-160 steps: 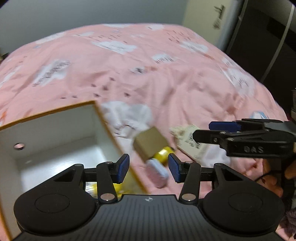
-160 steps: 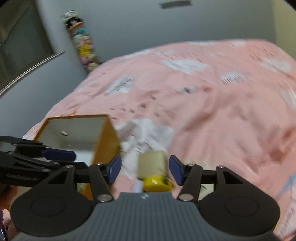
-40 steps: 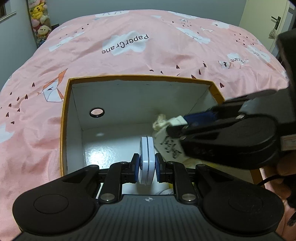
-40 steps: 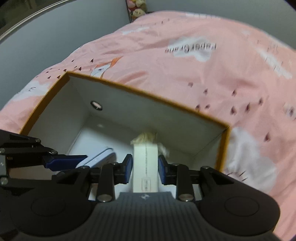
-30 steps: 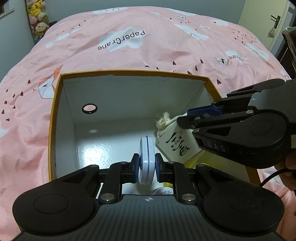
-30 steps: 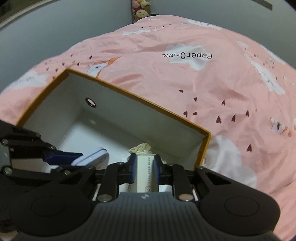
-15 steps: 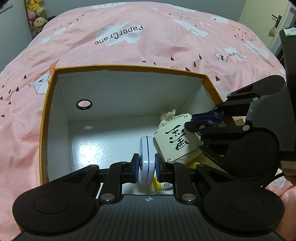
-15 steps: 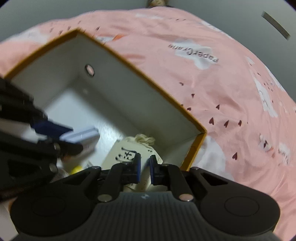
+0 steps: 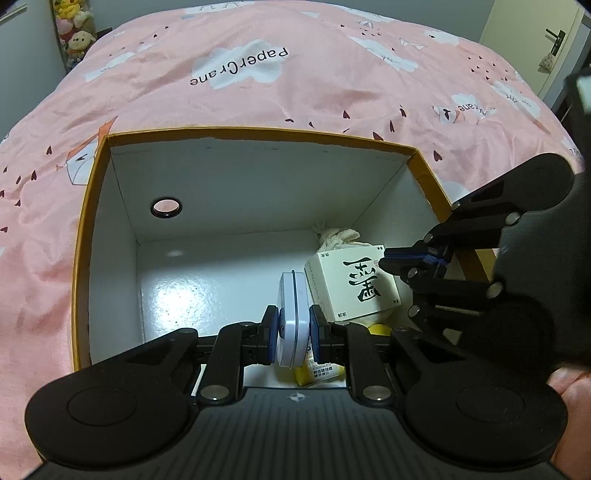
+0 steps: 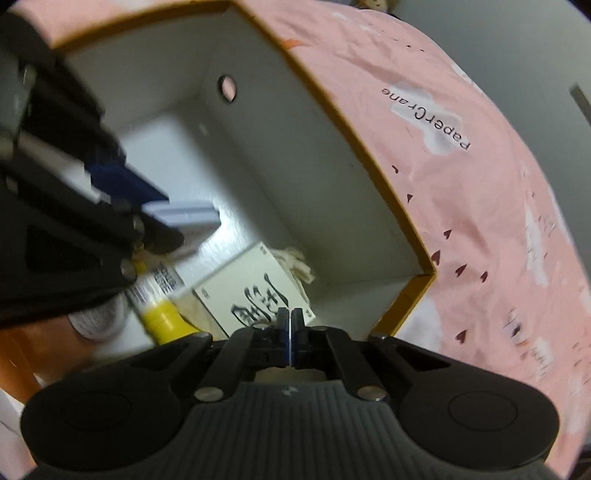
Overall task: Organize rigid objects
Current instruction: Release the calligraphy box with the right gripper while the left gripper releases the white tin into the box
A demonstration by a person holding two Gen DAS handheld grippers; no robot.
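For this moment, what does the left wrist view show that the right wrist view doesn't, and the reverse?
Left wrist only: plush toys beyond the bed, a door handle, and the left gripper edge-on, shut on the white tin.

Right wrist only: the right gripper with its pads pressed together, empty, and the yellow-capped tube at full length.

Both: the orange-rimmed box, the cream carton with black characters, the cloth pouch and the pink bedspread.

Ahead of our left gripper (image 9: 293,334) the box (image 9: 85,236) sits on the bedspread (image 9: 295,74). Inside it, the tin (image 9: 293,317) stands between our left fingers, the carton (image 9: 354,286) just right of it, the tube (image 10: 155,295) below us, and our right gripper (image 10: 291,334) further right.
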